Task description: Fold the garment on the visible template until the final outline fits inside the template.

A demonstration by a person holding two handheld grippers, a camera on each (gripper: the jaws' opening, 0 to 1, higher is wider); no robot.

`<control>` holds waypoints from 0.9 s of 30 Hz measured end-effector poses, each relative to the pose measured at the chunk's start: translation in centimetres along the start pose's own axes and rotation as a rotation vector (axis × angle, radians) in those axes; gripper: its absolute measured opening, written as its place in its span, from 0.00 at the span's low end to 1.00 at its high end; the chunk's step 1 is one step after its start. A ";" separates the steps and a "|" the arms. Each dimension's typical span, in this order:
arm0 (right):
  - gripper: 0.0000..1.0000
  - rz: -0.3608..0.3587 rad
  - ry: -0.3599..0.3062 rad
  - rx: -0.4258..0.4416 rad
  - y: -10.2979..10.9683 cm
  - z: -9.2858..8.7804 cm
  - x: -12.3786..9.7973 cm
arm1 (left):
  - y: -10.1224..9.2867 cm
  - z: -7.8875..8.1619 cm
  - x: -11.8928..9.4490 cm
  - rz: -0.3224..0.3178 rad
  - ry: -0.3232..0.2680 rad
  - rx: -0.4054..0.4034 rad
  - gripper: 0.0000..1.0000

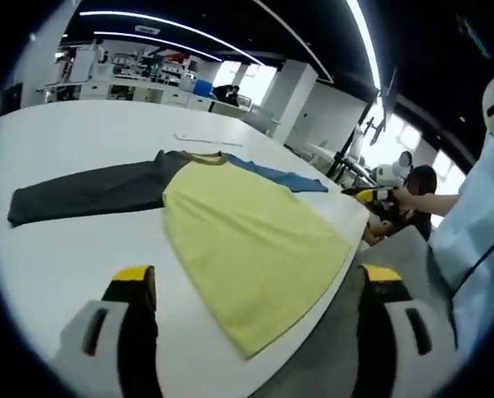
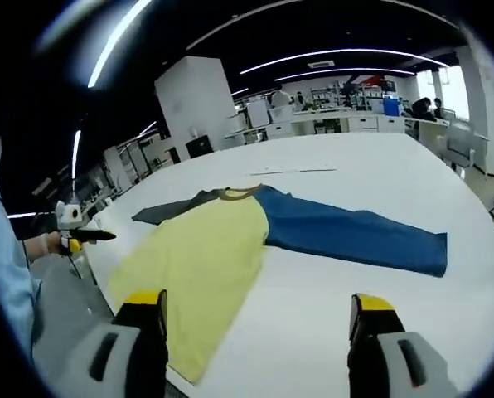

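A long-sleeved shirt (image 1: 230, 224) lies flat on a wide white table (image 1: 73, 133), its yellow body spread toward the near edge and its hem corner reaching almost to that edge at about 6 o'clock in the left gripper view. The dark grey sleeve (image 1: 85, 192) stretches out to 9 o'clock, and the blue sleeve (image 2: 355, 236) runs to 3 o'clock in the right gripper view. Bare tabletop surrounds the shirt on the far side and past both sleeve ends.

The left gripper (image 1: 255, 286) hangs above the near edge with its jaws spread wide, holding nothing. The right gripper (image 2: 259, 315) hovers likewise, jaws apart and empty, over the shirt's lower part.

A thin strip (image 2: 293, 172) lies on the table beyond the collar.
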State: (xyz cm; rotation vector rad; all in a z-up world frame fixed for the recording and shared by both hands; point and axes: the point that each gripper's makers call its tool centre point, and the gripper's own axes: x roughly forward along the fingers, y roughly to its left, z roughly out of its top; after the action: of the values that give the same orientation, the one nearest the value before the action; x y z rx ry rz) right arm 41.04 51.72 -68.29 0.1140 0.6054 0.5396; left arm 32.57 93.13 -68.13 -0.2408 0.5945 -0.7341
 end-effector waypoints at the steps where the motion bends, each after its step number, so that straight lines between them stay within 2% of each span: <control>1: 0.88 -0.014 -0.009 0.006 -0.7 0.4 0.0 | 0.0 0.0 0.0 0.001 0.003 -0.001 0.99; 4: 0.87 -0.088 -0.053 0.041 -3.9 1.9 -0.3 | -0.1 0.1 0.1 -0.004 0.004 -0.006 0.99; 7: 0.85 -0.132 -0.104 0.098 -6.4 3.1 -0.4 | 0.1 0.2 0.1 -0.001 0.005 -0.008 0.99; 10: 0.82 -0.182 -0.103 0.124 -8.4 3.1 -0.4 | 0.2 0.3 0.2 0.003 0.012 -0.014 0.98; 14: 0.76 -0.258 -0.144 0.198 -11.2 3.3 -0.5 | 0.3 0.3 0.1 0.010 0.021 -0.024 0.98; 18: 0.69 -0.316 -0.148 0.266 -13.8 2.2 -0.1 | 0.7 0.4 0.1 0.024 0.026 -0.041 0.97; 20: 0.64 -0.345 -0.131 0.284 -16.2 1.4 0.3 | 0.7 0.6 0.1 0.027 0.020 -0.056 0.97; 24: 0.61 -0.371 -0.146 0.337 -19.9 0.7 1.3 | 0.7 1.0 0.1 0.030 0.010 -0.086 0.97; 27: 0.55 -0.381 -0.132 0.332 -20.5 0.4 1.9 | 0.8 1.4 0.2 0.032 -0.002 -0.096 0.97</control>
State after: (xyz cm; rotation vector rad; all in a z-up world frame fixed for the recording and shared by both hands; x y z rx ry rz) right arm 51.80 35.20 -74.21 0.3383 0.5658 0.0585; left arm 33.93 93.56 -67.38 -0.3196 0.6311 -0.6754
